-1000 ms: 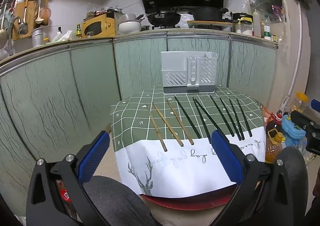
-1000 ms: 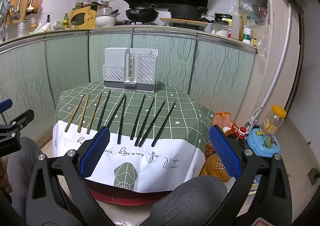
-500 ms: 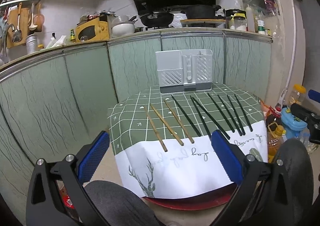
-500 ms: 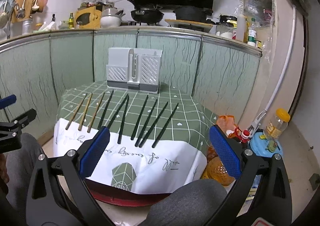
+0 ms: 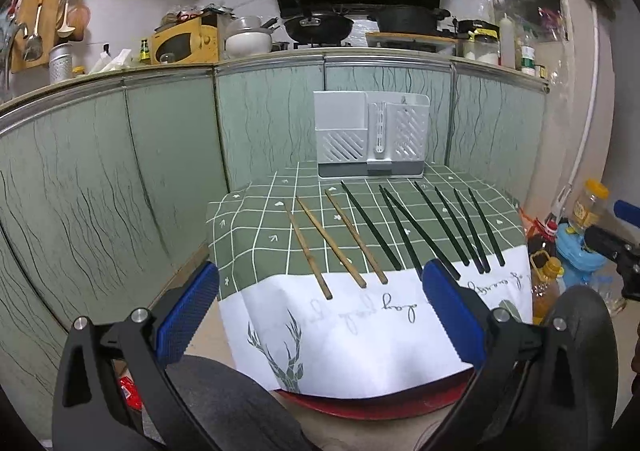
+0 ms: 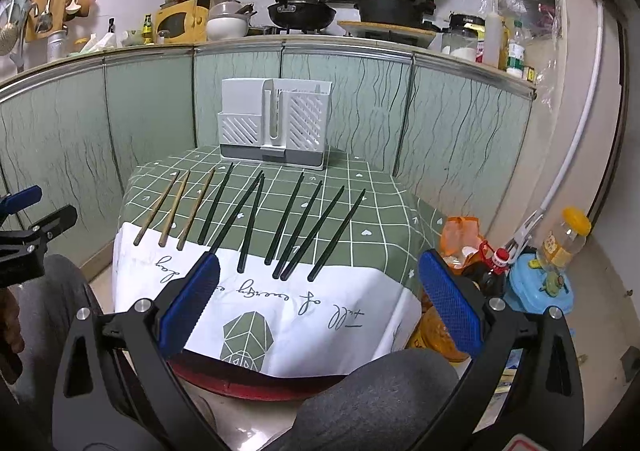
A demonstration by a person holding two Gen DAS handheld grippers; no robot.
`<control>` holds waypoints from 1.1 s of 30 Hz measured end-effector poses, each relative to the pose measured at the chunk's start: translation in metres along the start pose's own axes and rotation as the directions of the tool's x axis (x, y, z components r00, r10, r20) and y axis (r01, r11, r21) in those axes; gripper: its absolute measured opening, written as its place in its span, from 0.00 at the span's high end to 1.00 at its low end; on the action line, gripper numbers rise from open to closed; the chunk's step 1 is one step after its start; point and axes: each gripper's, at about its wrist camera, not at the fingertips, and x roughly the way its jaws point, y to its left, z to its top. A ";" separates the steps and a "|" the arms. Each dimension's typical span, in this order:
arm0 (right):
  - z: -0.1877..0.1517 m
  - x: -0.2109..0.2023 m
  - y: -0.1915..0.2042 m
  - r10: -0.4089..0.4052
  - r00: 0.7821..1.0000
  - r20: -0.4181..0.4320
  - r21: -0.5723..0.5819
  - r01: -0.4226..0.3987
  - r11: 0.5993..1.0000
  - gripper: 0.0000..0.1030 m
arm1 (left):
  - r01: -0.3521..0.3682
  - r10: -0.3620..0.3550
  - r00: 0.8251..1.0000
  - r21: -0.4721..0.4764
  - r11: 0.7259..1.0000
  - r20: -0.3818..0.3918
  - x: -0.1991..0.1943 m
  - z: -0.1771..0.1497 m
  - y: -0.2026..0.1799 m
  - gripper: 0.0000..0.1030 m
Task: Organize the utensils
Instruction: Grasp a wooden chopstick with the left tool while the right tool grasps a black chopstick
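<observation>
Chopsticks lie in a row on the worktop (image 5: 256, 251), none between either pair of fingers. Left gripper (image 5: 320, 311): blue-padded fingers (image 5: 188, 315) spread wide, nothing held, hovering short of the near edge of the worktop. Right gripper (image 6: 316, 303): fingers (image 6: 448, 307) likewise spread wide and bare, also short of the near edge.

Beyond the fingers, the cloth (image 6: 320, 311) hangs white with script and a stag print over the front edge; its top is green with a white grid. On it, three wooden chopsticks (image 5: 332, 241) sit at the left of the row, seven black chopsticks (image 6: 296, 217) to their right, all pointing roughly toward the back. Two of the black ones meet at their far tips; the rest lie apart.

At the far edge stands a white slotted utensil holder (image 5: 370, 139), upright on a grey base, against the green cabinet fronts (image 5: 120, 171).
</observation>
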 end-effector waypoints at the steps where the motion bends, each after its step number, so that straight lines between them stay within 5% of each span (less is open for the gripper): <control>1: 0.000 0.001 0.000 0.005 1.000 -0.003 0.002 -0.005 1.000 0.07 | -0.003 0.003 1.000 0.004 1.000 0.002 0.001 0.001 0.000 0.05; 11: 0.001 0.021 -0.005 0.068 0.998 0.002 -0.023 -0.068 0.997 0.08 | -0.066 0.065 0.998 0.020 0.998 0.016 0.021 0.007 0.007 0.05; 22: 0.002 0.073 -0.013 0.061 0.998 -0.027 0.028 -0.060 0.998 0.07 | -0.138 0.136 0.989 -0.026 0.990 -0.049 0.091 0.004 0.020 0.05; 31: -0.003 0.124 -0.019 0.000 0.996 -0.093 0.031 0.003 1.000 0.08 | -0.098 0.094 0.979 -0.010 0.995 -0.182 0.158 -0.009 0.012 0.31; 33: -0.004 0.134 -0.021 -0.009 0.994 -0.105 0.045 0.013 0.999 0.07 | -0.082 0.080 0.972 -0.003 0.997 -0.220 0.171 -0.012 0.009 0.50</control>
